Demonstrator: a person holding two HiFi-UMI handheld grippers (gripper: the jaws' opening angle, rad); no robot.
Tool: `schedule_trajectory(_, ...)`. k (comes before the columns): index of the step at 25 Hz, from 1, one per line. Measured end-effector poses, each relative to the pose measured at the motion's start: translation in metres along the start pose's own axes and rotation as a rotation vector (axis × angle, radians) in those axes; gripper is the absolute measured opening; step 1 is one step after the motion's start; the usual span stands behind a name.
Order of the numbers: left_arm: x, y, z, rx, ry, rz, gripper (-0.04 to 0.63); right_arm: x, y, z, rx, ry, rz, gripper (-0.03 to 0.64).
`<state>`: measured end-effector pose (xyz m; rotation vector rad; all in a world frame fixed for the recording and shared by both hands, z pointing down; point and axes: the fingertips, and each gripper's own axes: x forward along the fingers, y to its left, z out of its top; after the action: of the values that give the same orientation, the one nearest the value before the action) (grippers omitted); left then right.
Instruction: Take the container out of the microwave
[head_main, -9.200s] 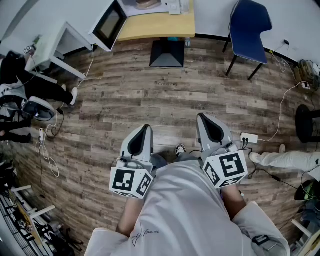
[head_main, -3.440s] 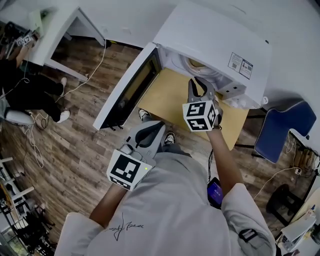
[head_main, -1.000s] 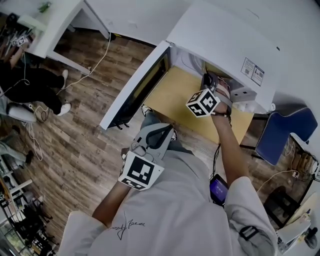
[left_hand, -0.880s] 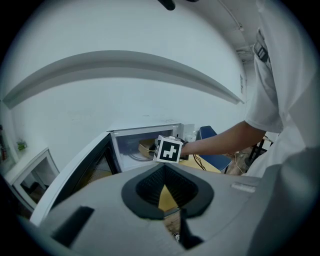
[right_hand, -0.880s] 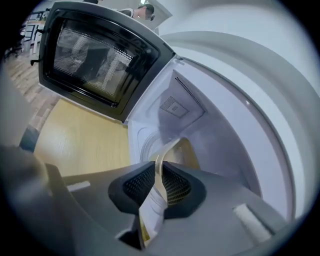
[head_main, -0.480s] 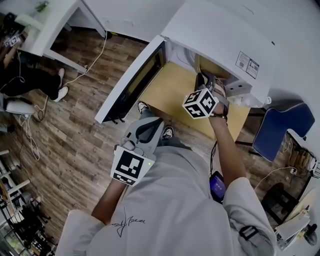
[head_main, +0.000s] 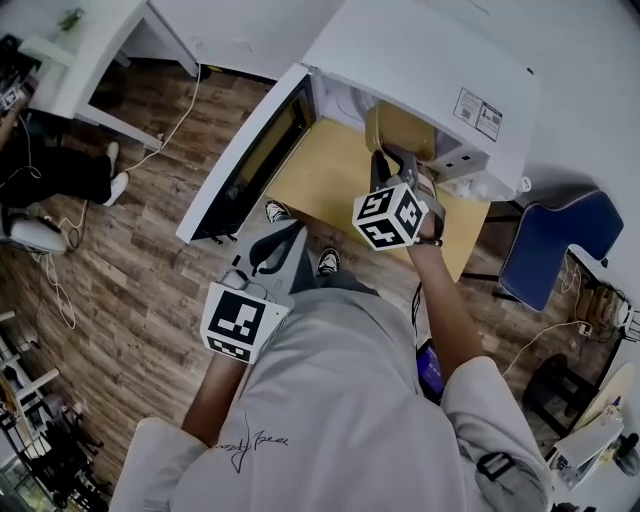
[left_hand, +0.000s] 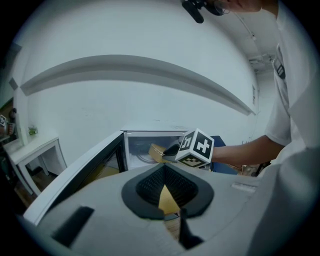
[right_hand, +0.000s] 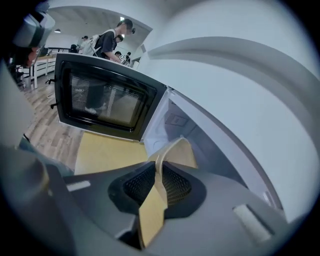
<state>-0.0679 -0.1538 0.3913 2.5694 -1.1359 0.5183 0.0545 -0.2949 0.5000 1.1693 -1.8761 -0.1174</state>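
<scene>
- Since the microwave (head_main: 420, 60) is sitting at the back of the yellow table (head_main: 325, 190) with its mouth facing me, I'm coming at it from the front, with my right arm reaching over the tabletop.
- Its door (head_main: 245, 160) is hanging wide open off to my left, so it isn't blocking the way out of the cavity.
- I'm holding the tan container (head_main: 400, 130) right at the mouth of the microwave, just under the top edge of the opening. I'd say it's partly out but not clear of the oven yet.
- It looks to be pointing open side up and tipping a bit toward me. The held wall is nearest me and the rest is reaching back toward the cavity. It's looking about as wide as it is deep, so I can't tell which axis is the long one.
- My right gripper (head_main: 385, 165) is clamping that thin side wall at the rim, one pad inside and one outside, which is probably why it's tipping.
- My left gripper (head_main: 272, 250) is waiting low by my waist with its jaws together on nothing, keeping clear of the door.
</scene>
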Motion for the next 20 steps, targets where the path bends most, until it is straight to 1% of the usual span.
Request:
schedule_trajectory(6, -0.002, 0.004, -0.005, 0.000, 0.004, 0.017, 0.002, -0.019, 0.006, 0.002, 0.082, -0.044, 0.060, 0.060)
schedule_trajectory(11, 0.001, 0.001, -0.003, 0.000, -0.008, 0.014, 0.002, -0.035, 0.004, -0.002, 0.123, -0.051, 0.076, 0.060)
schedule_trajectory(15, 0.003, 0.001, -0.002, -0.005, -0.019, 0.015, 0.002, -0.053, 0.007, -0.007, 0.220, -0.075, 0.124, 0.058)
schedule_trajectory(20, 0.002, 0.006, -0.003, -0.044, -0.028, 0.025, 0.002, -0.078, 0.006, -0.009, 0.309, -0.112, 0.153, 0.059)
